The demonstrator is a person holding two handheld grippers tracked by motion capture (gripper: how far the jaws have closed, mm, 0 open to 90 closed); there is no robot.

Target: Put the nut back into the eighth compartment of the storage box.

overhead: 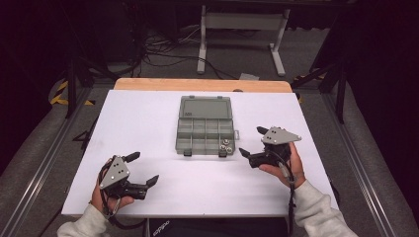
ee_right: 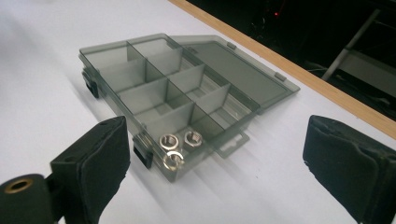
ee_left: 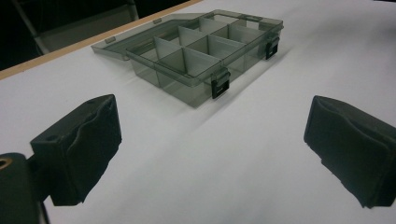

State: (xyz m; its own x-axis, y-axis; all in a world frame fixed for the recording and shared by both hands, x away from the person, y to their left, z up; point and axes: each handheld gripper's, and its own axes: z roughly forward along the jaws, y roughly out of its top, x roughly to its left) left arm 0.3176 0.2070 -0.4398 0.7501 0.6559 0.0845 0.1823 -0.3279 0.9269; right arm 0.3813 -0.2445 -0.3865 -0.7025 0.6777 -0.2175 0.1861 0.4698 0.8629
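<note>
Right now the smoky plastic organizer box (overhead: 205, 131) sits mid-table on the white tabletop (overhead: 148, 163) with its lid (overhead: 206, 107) folded flat back toward the far edge, so the opening step looks done. Three metal nuts (ee_right: 180, 147) lie together in one near corner compartment, the one closest to the right gripper (overhead: 258, 146); every other compartment looks empty (I count eight compartments in two rows of four). Two black latches (ee_left: 220, 87) hang on the front wall. The right gripper hovers just beside that corner, jaws spread wide and holding nothing. The left gripper (overhead: 144, 170) hangs well apart from the box, near the table's front edge, jaws also spread and empty. My read: the nuts are in, and closing and latching the lid remains.
</note>
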